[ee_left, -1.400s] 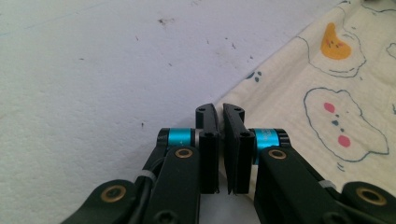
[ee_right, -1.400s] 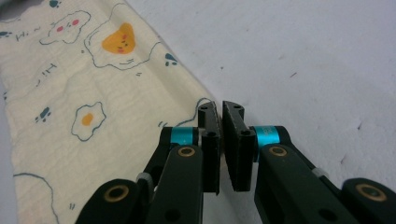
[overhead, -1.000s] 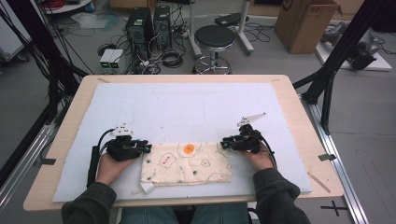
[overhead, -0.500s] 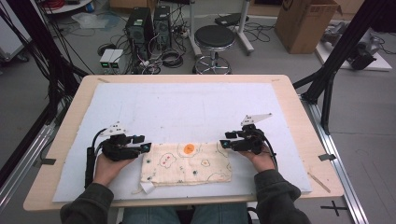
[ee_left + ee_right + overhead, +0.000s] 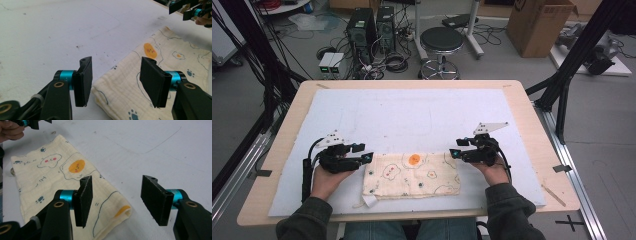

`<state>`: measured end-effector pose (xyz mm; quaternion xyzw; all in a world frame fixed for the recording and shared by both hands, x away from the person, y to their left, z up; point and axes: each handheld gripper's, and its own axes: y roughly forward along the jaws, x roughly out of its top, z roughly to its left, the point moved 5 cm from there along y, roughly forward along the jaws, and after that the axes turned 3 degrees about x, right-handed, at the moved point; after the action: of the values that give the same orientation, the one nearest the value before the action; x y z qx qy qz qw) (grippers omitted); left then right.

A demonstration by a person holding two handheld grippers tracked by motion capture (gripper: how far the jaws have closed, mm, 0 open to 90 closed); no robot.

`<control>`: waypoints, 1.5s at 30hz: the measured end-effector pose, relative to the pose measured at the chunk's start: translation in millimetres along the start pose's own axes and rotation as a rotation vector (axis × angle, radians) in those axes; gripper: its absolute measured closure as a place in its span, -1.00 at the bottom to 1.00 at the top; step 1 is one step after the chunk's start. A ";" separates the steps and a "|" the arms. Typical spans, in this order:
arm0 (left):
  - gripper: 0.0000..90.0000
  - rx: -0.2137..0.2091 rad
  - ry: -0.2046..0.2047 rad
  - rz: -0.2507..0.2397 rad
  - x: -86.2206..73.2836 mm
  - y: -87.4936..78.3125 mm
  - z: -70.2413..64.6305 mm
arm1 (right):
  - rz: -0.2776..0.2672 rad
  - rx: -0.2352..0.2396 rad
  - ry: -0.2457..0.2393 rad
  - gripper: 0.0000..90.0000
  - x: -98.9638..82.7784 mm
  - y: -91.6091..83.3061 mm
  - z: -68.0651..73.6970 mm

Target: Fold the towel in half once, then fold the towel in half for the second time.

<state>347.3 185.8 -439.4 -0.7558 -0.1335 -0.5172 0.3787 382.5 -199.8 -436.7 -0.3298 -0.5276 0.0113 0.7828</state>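
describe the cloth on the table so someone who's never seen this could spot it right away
On the wooden table lies a white mat; at its near edge, between the left gripper and right gripper, sits a folded cream cloth. Its orange blob and cartoon prints set it apart.

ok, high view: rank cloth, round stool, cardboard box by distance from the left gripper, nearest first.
From the left gripper:
1. cloth, right beside it on the white mat, near table edge.
2. round stool, on the floor beyond the table's far edge, centre.
3. cardboard box, on the floor, far right corner.
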 end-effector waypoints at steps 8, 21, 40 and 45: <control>-0.02 0.003 0.008 -0.005 1.1 -1.6 -0.9 | 0.010 -0.001 -0.010 -0.05 0.2 1.9 1.3; -0.05 0.008 0.020 0.006 0.1 -0.3 -2.4 | 0.025 -0.007 -0.011 -0.06 -0.7 3.7 1.2; 0.01 0.059 0.011 0.035 -3.2 8.8 7.7 | 0.042 -0.029 -0.008 -0.01 -2.0 8.4 -3.5; 0.09 0.067 -0.005 0.058 -4.8 15.7 10.6 | 0.069 -0.024 -0.008 0.03 -3.7 15.9 -5.3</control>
<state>361.8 183.6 -452.4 -0.7477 -0.1299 -0.4993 0.4180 390.5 -191.3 -449.3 -0.3572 -0.5193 0.0331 0.7756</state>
